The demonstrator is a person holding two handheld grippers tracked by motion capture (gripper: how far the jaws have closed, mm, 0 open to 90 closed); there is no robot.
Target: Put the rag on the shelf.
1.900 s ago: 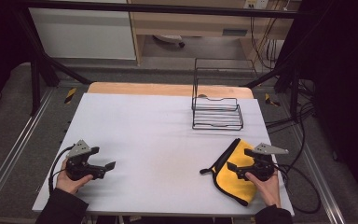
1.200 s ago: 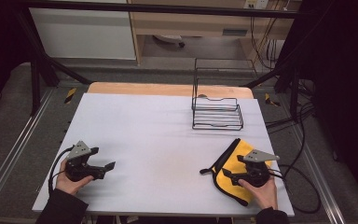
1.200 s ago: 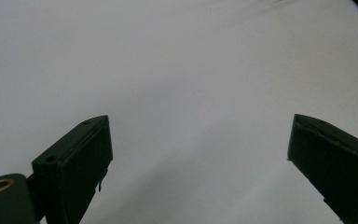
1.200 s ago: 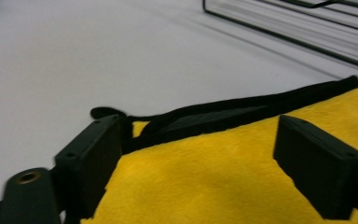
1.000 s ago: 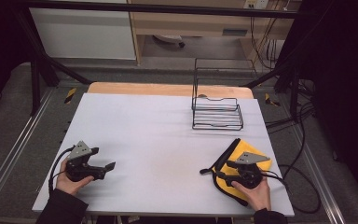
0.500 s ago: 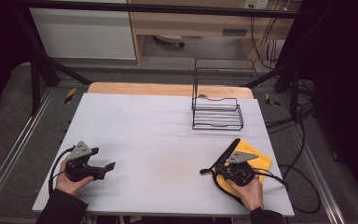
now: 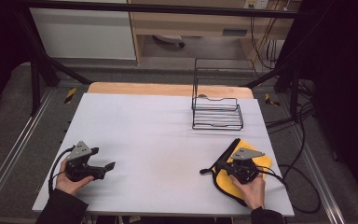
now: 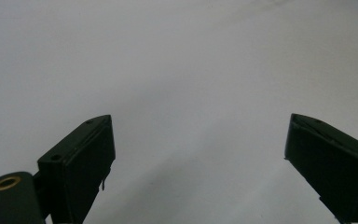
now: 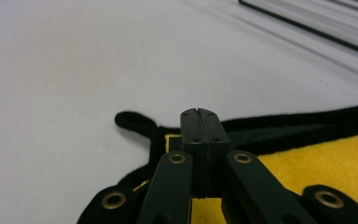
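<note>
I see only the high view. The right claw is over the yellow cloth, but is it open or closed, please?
Observer: In the right gripper view, the right claw is shut, its jaws pressed together with nothing visible between them.
Operator: What lies at its tip?
Observer: The black border of the yellow cloth, beside a small black loop.
Operator: And the left claw?
Observer: The left claw is wide open over the bare white table.

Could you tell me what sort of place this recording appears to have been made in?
Probably a lab or workshop set up for recording tabletop handling. A white-topped table stands inside a black metal frame, loose black cables trail beside it, and a person holds a black two-jaw tool in each hand.
</note>
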